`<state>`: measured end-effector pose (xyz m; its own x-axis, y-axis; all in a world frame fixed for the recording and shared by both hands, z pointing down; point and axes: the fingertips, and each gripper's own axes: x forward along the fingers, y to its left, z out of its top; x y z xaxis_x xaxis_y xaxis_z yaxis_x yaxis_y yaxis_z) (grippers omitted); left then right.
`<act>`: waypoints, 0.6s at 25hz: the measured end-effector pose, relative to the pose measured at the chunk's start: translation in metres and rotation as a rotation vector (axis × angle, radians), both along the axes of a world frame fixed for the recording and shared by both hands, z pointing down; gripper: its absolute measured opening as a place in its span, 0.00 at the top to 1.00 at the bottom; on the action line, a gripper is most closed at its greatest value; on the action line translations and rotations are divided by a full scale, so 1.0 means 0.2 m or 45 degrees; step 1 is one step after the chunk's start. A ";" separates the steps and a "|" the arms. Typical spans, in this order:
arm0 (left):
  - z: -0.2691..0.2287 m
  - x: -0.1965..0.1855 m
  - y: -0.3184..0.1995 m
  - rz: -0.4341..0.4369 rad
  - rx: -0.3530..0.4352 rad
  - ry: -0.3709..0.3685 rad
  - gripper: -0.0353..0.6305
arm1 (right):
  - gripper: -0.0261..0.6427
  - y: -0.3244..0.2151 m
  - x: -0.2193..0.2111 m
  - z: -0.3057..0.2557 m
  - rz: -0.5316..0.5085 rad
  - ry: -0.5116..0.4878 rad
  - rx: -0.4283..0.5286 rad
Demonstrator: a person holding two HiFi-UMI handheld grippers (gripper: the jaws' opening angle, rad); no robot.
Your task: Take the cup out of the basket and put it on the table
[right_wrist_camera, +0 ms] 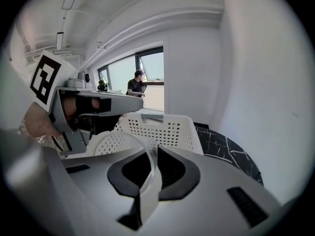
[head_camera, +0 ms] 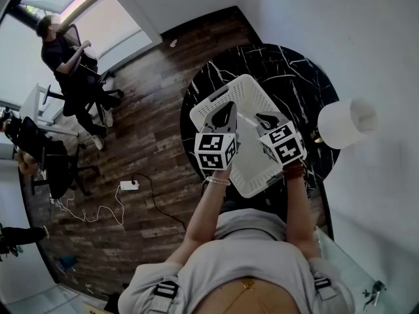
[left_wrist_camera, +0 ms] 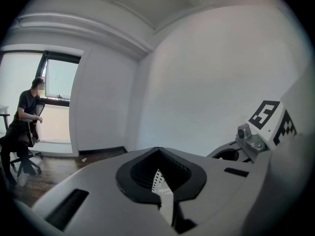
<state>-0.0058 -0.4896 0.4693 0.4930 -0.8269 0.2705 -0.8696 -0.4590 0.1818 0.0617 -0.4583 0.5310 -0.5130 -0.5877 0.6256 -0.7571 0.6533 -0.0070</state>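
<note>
Cup [right_wrist_camera: 150, 186] at basket [head_camera: 252, 91] on black marble table [head_camera: 298, 77]; wooden floor [head_camera: 150, 142].

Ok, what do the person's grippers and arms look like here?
The left claw and right claw: pale grey bodies, black ribbed pads, each topped by a white cube of black square markers. Pale beaded bracelet on the left wrist, dark band on the right; light grey short-sleeved top.

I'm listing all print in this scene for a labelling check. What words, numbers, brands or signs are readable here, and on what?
No readable words, brands, numbers or signs in any view.
Black-and-white square markers on the left gripper and right gripper: coded patterns, not text.
Basket and table: no print visible.
</note>
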 end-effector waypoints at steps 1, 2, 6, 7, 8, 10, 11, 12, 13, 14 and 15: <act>0.00 0.00 0.00 0.001 0.003 -0.001 0.94 | 0.92 0.00 0.01 -0.01 0.005 -0.003 0.008; -0.01 0.00 0.00 0.003 0.006 -0.002 0.94 | 0.92 0.00 0.01 -0.03 0.011 -0.006 0.016; -0.02 0.02 0.01 0.009 0.017 -0.007 0.94 | 0.92 0.01 0.04 -0.09 0.036 -0.026 0.050; -0.03 0.02 0.02 0.013 0.019 -0.009 0.94 | 0.92 0.01 0.05 -0.10 0.042 -0.029 0.057; -0.03 0.03 0.02 0.017 0.021 -0.011 0.94 | 0.92 0.02 0.05 -0.11 0.047 -0.029 0.063; -0.04 0.04 0.03 0.025 0.025 -0.015 0.94 | 0.92 0.02 0.06 -0.14 0.054 -0.027 0.078; -0.04 0.04 0.04 0.028 0.027 -0.018 0.94 | 0.92 0.03 0.06 -0.15 0.056 -0.027 0.085; -0.04 0.04 0.04 0.029 0.030 -0.019 0.94 | 0.92 0.04 0.07 -0.16 0.057 -0.029 0.092; -0.05 0.05 0.04 0.031 0.033 -0.020 0.94 | 0.92 0.04 0.07 -0.17 0.059 -0.030 0.098; -0.05 0.05 0.05 0.032 0.036 -0.021 0.94 | 0.92 0.05 0.08 -0.18 0.062 -0.029 0.104; -0.06 0.06 0.05 0.033 0.040 -0.022 0.94 | 0.92 0.05 0.08 -0.19 0.065 -0.027 0.111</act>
<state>0.0056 -0.4795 0.4574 0.5098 -0.8222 0.2531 -0.8603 -0.4865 0.1524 0.0787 -0.4484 0.4922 -0.4939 -0.6652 0.5599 -0.7895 0.6129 0.0317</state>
